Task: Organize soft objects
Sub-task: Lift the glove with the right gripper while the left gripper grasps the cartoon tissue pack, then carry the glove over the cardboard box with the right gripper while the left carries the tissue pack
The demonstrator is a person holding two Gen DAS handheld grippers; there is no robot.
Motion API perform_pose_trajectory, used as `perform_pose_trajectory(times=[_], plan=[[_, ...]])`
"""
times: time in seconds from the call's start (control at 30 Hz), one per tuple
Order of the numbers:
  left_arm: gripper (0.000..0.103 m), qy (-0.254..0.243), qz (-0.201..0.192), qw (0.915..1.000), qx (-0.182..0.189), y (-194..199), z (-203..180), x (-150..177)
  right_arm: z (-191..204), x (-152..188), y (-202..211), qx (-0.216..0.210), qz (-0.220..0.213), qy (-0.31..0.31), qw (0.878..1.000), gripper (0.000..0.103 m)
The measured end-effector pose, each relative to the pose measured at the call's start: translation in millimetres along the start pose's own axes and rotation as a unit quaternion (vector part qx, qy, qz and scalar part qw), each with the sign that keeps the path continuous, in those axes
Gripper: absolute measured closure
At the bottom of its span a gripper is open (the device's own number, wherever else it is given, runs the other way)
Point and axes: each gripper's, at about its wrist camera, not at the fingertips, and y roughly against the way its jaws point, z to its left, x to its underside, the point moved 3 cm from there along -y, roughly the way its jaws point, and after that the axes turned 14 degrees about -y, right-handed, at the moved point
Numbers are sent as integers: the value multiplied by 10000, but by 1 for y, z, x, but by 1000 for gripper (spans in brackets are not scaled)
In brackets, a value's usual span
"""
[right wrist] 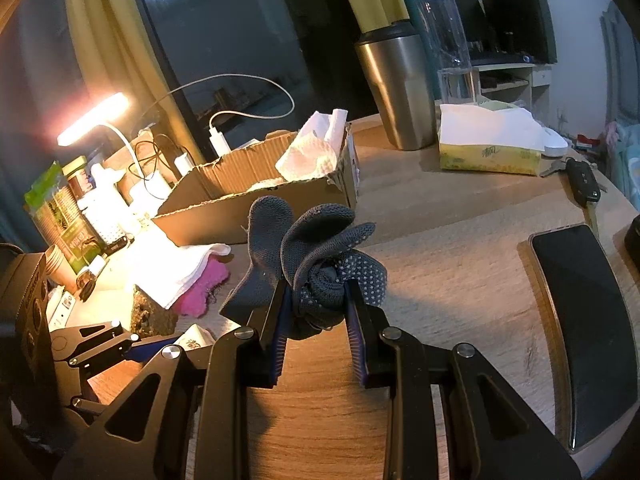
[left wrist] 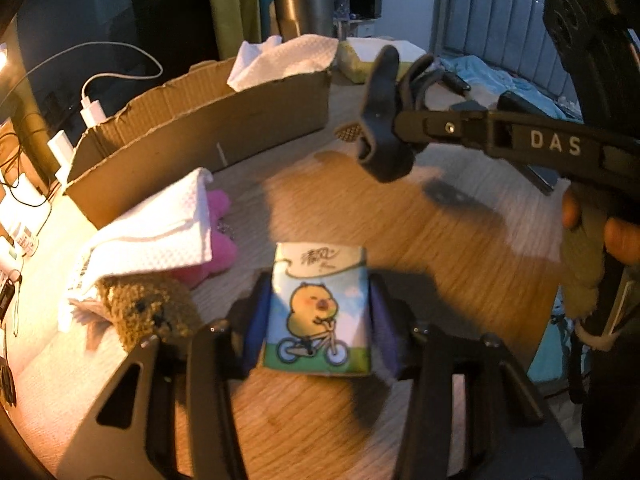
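Item one: a tissue pack (left wrist: 318, 312), printed with a cartoon chick on a bicycle, lying flat on the wooden bench (left wrist: 400, 240) between the fingers of the left gripper (left wrist: 318, 320), which flank it closely on both sides; whether the pads already press its edges cannot be told. It looks light and yielding, with a slick film wrapper, so a firm pinch across the short sides should serve best. Item two: a grey dotted glove (right wrist: 316, 264), bunched at the cuff and held clear of the bench by the right gripper (right wrist: 318, 308), whose fingers are closed narrowly on the wad while the glove's fingers flop upward; limp and light, grippy at the dots, unlikely to slip. Item three: a cardboard box (right wrist: 260, 184) at the bench's far side, already holding white paper towels (right wrist: 312, 152), the probable destination. Items pending: a brown plush toy (left wrist: 148, 312) and a pink plush piece (left wrist: 218, 248) part-covered by a white towel (left wrist: 160, 228), all beside the box; each soft and compressible, best taken at the bulkiest part.
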Motion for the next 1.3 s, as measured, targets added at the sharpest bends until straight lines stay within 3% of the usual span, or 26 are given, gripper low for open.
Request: perform_pose_trajectory(times=[0.4, 1.3], plan=[[56, 295, -435, 9986, -52, 30, 21, -11, 7, -3, 6, -49, -78, 104, 9999, 75], [55, 1080, -1287, 9850, -400, 78, 121, -32, 56, -39, -9, -138, -205, 547, 9982, 75]])
